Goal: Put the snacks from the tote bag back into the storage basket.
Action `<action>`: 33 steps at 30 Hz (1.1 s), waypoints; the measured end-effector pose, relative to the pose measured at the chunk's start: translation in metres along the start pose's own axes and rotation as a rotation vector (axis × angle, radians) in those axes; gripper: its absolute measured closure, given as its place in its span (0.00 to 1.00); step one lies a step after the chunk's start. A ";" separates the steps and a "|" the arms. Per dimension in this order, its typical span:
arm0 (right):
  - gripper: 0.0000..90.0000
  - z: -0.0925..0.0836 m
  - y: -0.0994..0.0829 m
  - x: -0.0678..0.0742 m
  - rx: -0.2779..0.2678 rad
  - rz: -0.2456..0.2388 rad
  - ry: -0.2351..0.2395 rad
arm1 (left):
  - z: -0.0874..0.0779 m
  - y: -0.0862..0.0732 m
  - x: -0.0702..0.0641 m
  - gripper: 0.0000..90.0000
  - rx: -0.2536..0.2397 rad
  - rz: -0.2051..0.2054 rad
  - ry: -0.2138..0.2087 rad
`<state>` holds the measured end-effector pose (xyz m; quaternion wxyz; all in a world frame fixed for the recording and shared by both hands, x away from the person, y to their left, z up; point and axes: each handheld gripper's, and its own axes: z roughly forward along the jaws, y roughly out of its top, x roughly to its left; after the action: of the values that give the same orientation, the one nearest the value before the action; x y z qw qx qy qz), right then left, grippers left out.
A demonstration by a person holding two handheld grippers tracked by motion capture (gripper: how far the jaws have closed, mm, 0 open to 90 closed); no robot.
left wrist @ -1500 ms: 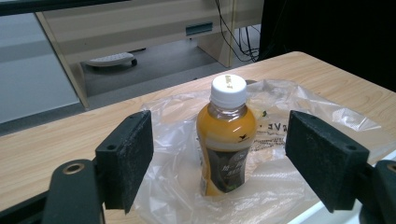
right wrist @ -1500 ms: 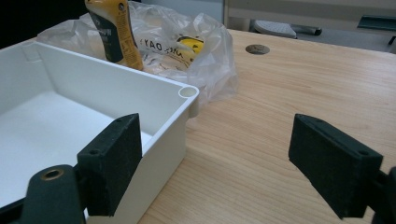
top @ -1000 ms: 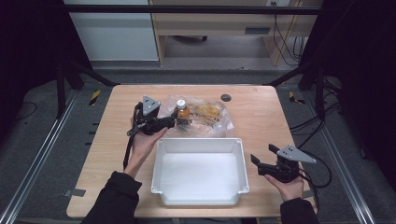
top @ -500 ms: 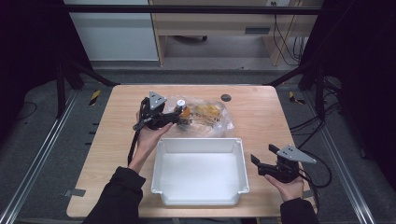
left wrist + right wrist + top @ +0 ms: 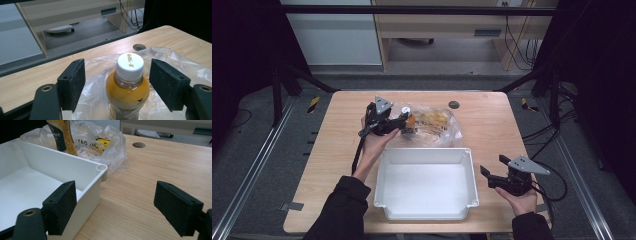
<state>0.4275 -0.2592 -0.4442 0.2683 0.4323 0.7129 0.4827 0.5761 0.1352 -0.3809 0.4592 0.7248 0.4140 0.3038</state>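
A bottle of orange drink with a white cap [image 5: 128, 85] stands upright on the clear plastic bag [image 5: 175, 62], at the table's far middle [image 5: 408, 117]. My left gripper [image 5: 403, 121] reaches it from the left. Its jaws [image 5: 120, 83] flank the bottle's neck and have just been closing, with a gap still on each side. My right gripper [image 5: 493, 166] rests open near the front right of the table, beside the white bin [image 5: 424, 155]. Nothing sits between its pads [image 5: 117, 207].
The bag [image 5: 437, 125] holds yellow packets and lies just behind the bin's far wall [image 5: 75, 167]. A round grommet hole [image 5: 454, 104] sits near the table's far edge. Bare wood lies to the right of the bin.
My left gripper has slid right, toward the bottle, and its jaws now straddle the bottle. The right gripper has stayed where it was.
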 end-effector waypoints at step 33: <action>0.22 0.000 -0.001 -0.001 0.012 -0.001 -0.001 | 0.033 -0.007 -0.013 0.54 0.027 0.012 -0.031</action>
<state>0.4278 -0.2597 -0.4452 0.2665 0.4338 0.7156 0.4781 0.5949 0.1121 -0.4015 0.4540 0.7379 0.4066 0.2899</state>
